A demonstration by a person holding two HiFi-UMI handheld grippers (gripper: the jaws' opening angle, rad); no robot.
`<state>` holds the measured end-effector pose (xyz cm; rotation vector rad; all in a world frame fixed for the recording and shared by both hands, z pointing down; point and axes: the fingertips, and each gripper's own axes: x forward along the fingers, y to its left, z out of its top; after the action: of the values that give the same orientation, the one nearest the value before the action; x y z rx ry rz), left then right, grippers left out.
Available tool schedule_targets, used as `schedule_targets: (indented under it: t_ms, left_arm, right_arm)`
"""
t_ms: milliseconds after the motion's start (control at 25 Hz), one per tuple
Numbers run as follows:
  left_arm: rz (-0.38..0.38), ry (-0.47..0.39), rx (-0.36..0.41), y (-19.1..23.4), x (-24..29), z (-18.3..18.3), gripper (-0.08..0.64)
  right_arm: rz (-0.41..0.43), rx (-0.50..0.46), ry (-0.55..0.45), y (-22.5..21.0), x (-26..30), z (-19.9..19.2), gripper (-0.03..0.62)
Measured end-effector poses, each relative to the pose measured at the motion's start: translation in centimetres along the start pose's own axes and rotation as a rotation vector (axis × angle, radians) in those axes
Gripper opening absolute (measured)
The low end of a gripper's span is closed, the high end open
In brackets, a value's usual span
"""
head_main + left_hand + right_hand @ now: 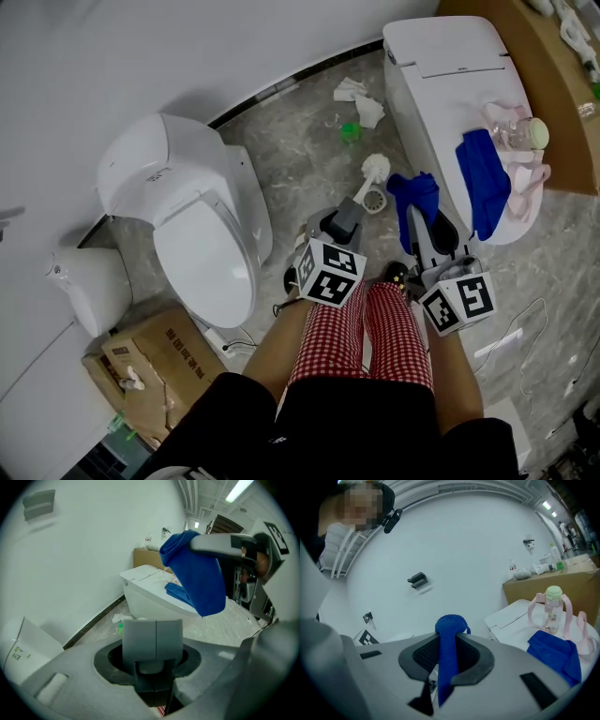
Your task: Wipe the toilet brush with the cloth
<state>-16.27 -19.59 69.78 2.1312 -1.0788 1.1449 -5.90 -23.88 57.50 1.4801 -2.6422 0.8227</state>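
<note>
the toilet brush [374,176] sits between the left toilet [202,244] and the right toilet [441,75]. the cloth [414,192] hangs just right of it. a second cloth [483,178] and a bottle [520,131] rest on the right toilet, and a box [159,361] lies before the left toilet.

The brush [375,171] has a white bristle head and a grey handle [152,638]. The handle is clamped in the left gripper [337,225], and the head points away beyond the jaws. The blue cloth [415,194] is pinched in the right gripper [417,225]. It bunches past the jaw tips, just beside the brush head.
</note>
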Motion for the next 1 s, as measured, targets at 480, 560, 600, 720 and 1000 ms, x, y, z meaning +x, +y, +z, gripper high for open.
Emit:
schedule_targets:
  t_ms: [480, 560, 600, 720, 1000]
  left_arm:
    - [0.005, -0.070, -0.048, 0.0, -3.0, 2.4, 0.163]
    - [0.015, -0.075, -0.044, 0.0, -3.5, 2.7, 0.163]
    - [0.018, -0.076, -0.042, 0.0, -3.8, 2.8, 0.163]
    - [0.022, -0.084, -0.056, 0.0, -4.6, 3.1, 0.163]
    - [0.024, -0.111, -0.063, -0.6, -6.0, 4.4, 0.163]
  right_arm:
    - [0.018, -0.011, -0.035, 1.4, -0.9, 2.2, 0.064]
    - [0.017, -0.012, -0.035, 1.5, -1.1, 2.4, 0.064]
    - [0.016, -0.010, -0.039, 1.4, -1.2, 2.5, 0.064]
    - [0.017, -0.010, -0.052, 1.6, -1.6, 3.2, 0.064]
    - [0.027, -0.017, -0.066, 2.2, -2.3, 4.7, 0.064]
